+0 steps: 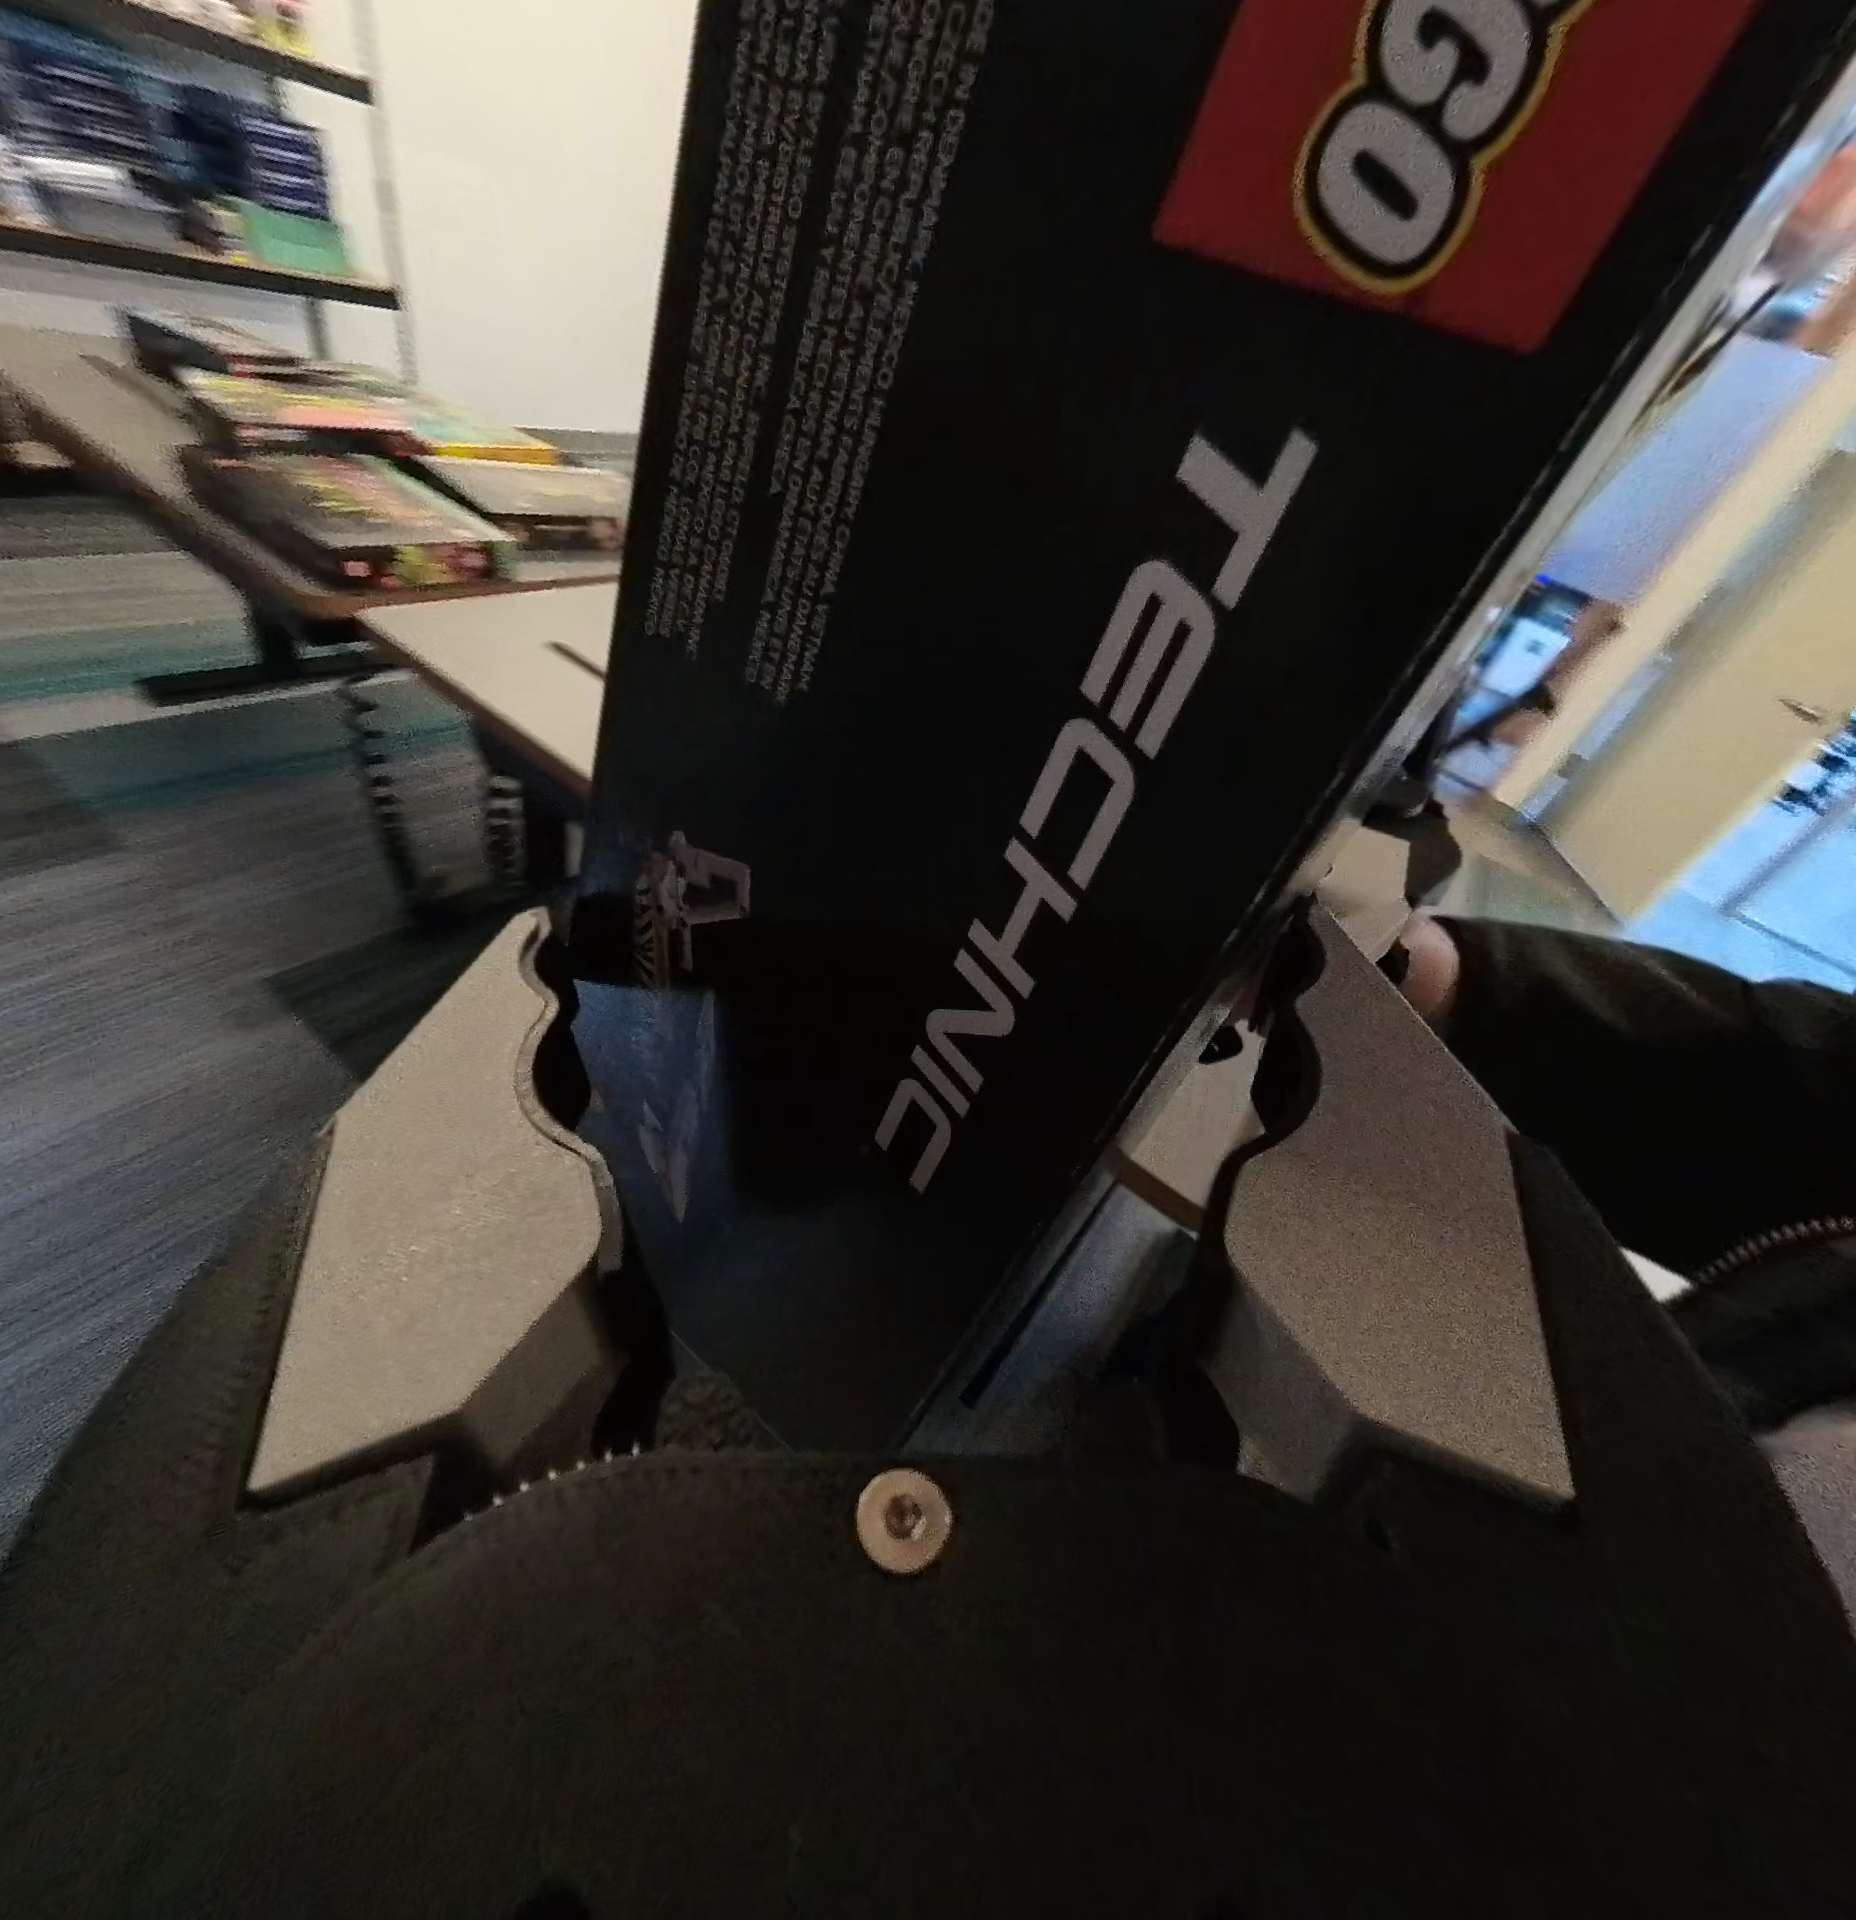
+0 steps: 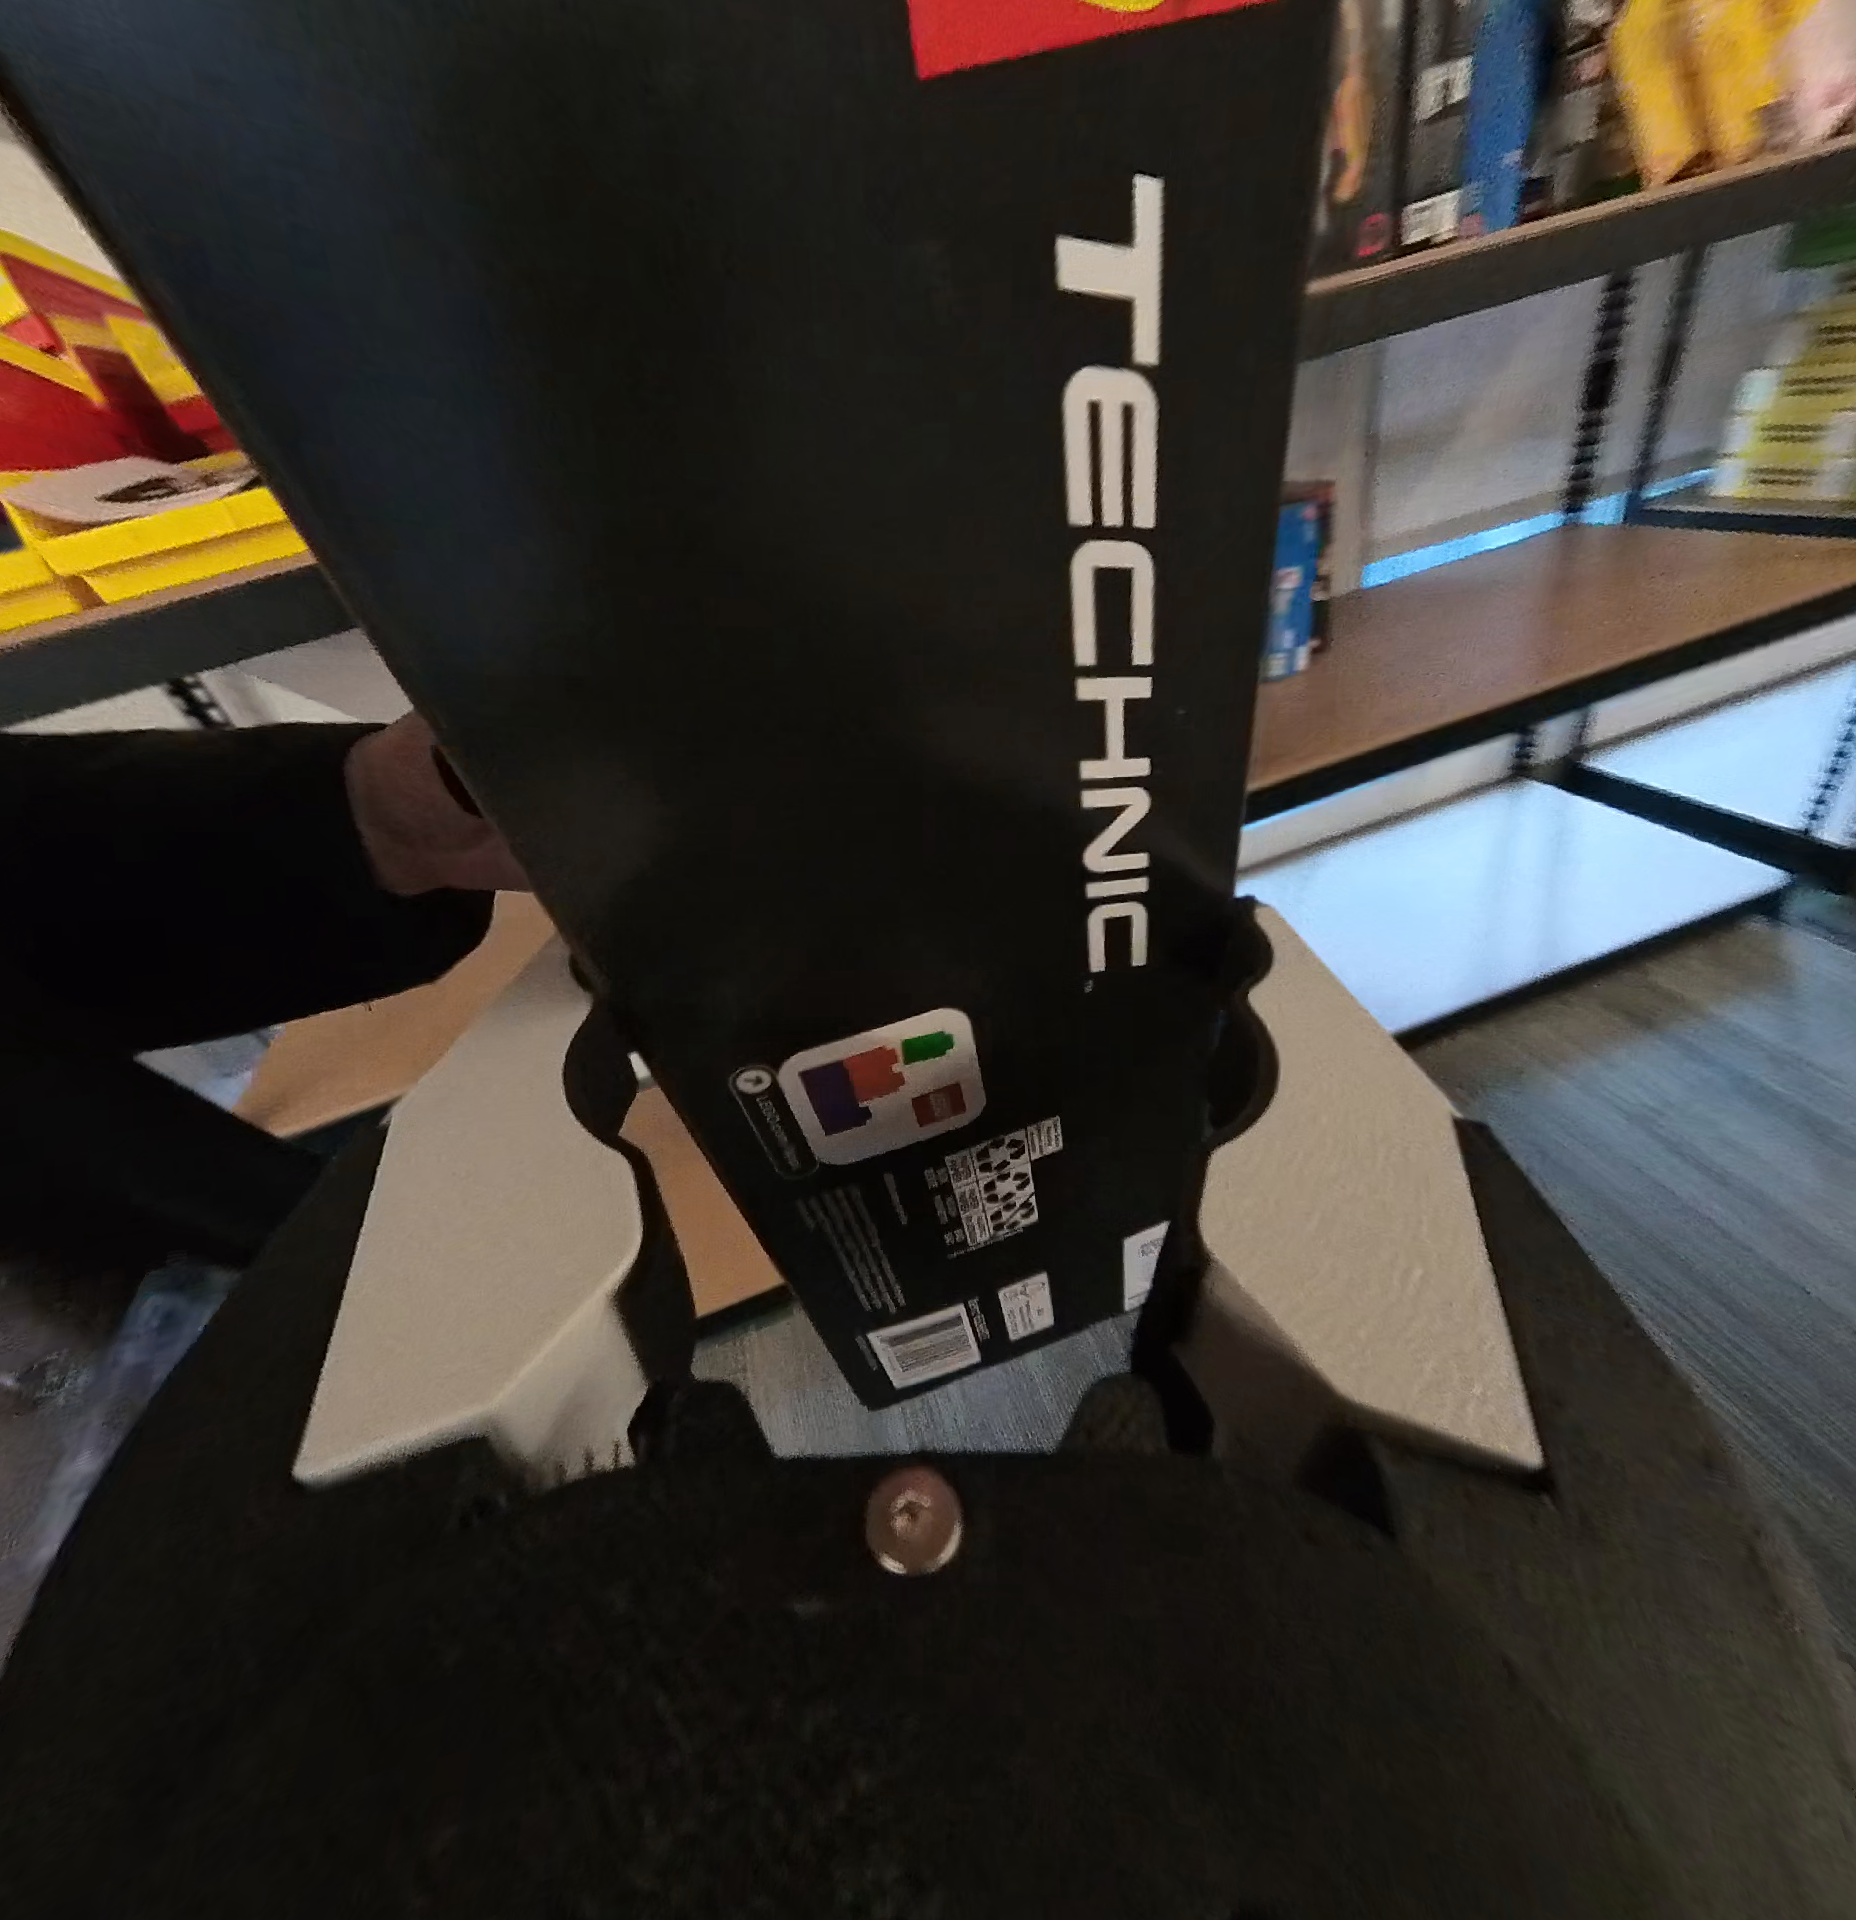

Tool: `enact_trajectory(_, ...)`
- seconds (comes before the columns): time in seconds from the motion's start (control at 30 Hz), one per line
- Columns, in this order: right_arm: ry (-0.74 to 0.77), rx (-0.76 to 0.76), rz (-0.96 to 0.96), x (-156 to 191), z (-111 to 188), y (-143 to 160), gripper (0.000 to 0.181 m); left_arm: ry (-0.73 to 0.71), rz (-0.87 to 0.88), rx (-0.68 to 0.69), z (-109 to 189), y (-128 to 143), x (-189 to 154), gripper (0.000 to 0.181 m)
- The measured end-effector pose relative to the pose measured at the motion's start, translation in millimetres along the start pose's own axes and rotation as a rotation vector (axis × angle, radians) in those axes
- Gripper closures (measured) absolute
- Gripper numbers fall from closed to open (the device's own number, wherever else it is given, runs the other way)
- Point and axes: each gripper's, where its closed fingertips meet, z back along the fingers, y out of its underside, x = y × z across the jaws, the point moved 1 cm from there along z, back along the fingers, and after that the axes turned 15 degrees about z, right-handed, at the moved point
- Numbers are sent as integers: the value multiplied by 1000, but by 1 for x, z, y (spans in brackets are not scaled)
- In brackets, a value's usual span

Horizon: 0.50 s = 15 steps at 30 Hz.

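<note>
In your left wrist view, your left gripper (image 1: 929,997) is clamped on one end of a large black box (image 1: 903,520), its grey fingers (image 1: 456,1195) pressing the two narrow edges. The box runs up and away from the gripper, tilted to the right, with white lettering and a red logo patch on its face. Left of the box, a table (image 1: 508,644) carries a stack of colourful flat boxes (image 1: 363,488), and shelves (image 1: 176,260) stand beyond it. Right of the box, a hand in a dark sleeve (image 1: 1651,1091) shows

In your right wrist view, your right gripper (image 2: 919,997) is closed on the other end of the black box (image 2: 747,571), both white fingers (image 2: 508,1226) touching its edges. Left of the box a hand (image 2: 415,810) in a dark sleeve sits behind its edge, with yellow and red bins (image 2: 103,499) on a shelf above. Right of the box stands a shelving unit (image 2: 1578,644) holding upright boxes
</note>
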Motion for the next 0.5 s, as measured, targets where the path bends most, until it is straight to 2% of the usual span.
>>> enact_trajectory(0.1,-97,16,-10,-46,-70,1,68,-78,23,-53,13,-39,69,50)
enact_trajectory(0.2,-164,45,-9,-100,-120,7,68,-125,43,-93,6,-71,134,50)
enact_trajectory(0.5,-358,118,12,-297,-225,28,68,-258,128,-207,-72,-161,311,49)
